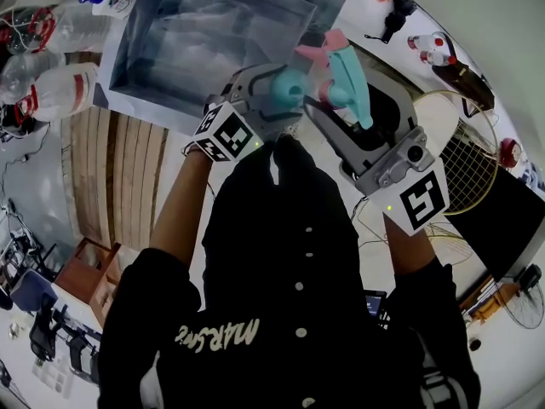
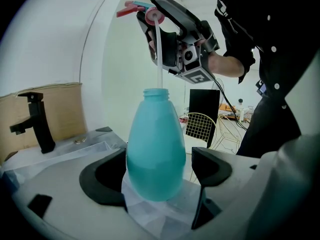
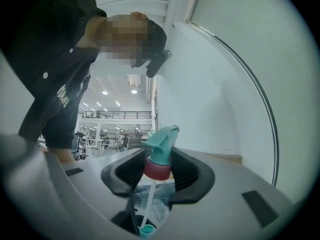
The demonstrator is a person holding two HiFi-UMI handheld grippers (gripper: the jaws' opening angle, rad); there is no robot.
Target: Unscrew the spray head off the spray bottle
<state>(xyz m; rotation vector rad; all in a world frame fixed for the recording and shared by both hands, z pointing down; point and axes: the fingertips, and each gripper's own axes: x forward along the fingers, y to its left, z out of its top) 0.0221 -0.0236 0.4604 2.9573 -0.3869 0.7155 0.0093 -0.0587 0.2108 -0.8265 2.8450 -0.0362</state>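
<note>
In the left gripper view, the spray bottle (image 2: 152, 149) is seen clamped between the jaws of the left gripper (image 2: 159, 173). It is teal and pear-shaped, and its neck is bare. Above it, the spray head (image 2: 149, 16) is held off the bottle by the right gripper (image 2: 151, 23), and the white dip tube (image 2: 159, 54) runs down to the neck. The red collar (image 3: 157, 170) under the teal nozzle, pinched between narrowed jaws, is shown clearly only in the right gripper view. Both parts are held in the air before a clear tub (image 1: 128, 54), which only the head view shows whole. One bottle, one spray head and two grippers are counted.
</note>
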